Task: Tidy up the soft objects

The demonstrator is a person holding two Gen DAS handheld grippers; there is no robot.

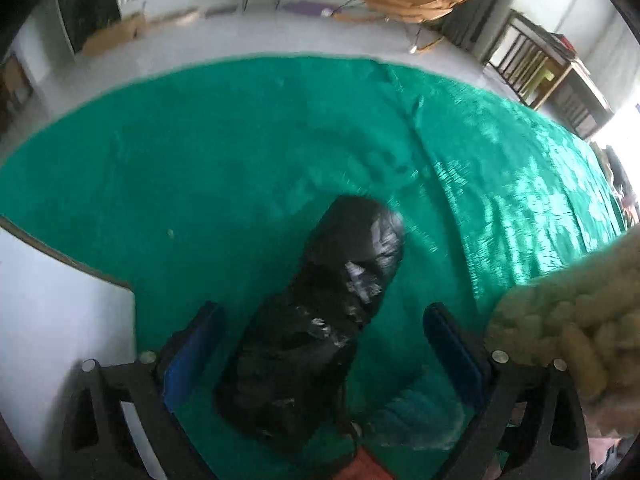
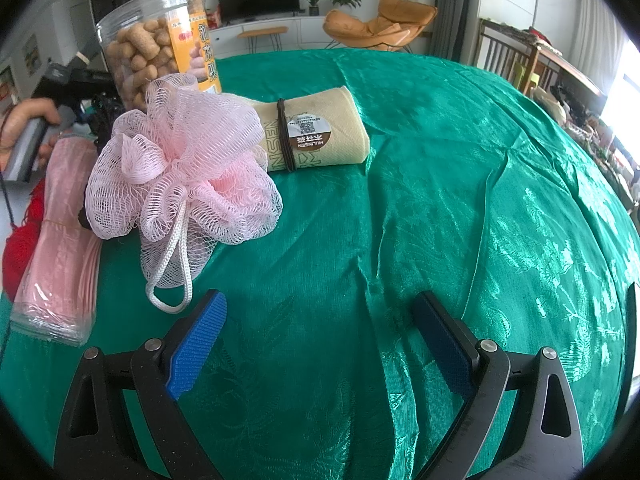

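1. The left gripper (image 1: 320, 344) hangs over a black bundle (image 1: 316, 344) lying on the green cloth (image 1: 240, 152); its jaws stand wide apart on either side of the bundle, and whether the pads touch it cannot be told through the blur.
2. The right gripper (image 2: 318, 340) is open over bare cloth (image 2: 440, 200), holding nothing.
3. Left of it lies a pink mesh puff (image 2: 180, 160) with a white cord loop.
4. A rolled yellow towel (image 2: 312, 132), banded with a dark tie, rests just behind the puff.
5. A clear jar (image 2: 156, 40) of snacks stands behind both.
6. A pink packet (image 2: 60, 240) lies at the cloth's left edge, beside red yarn (image 2: 20, 248).
7. A hand (image 2: 24, 128) holds the other gripper's handle at far left.
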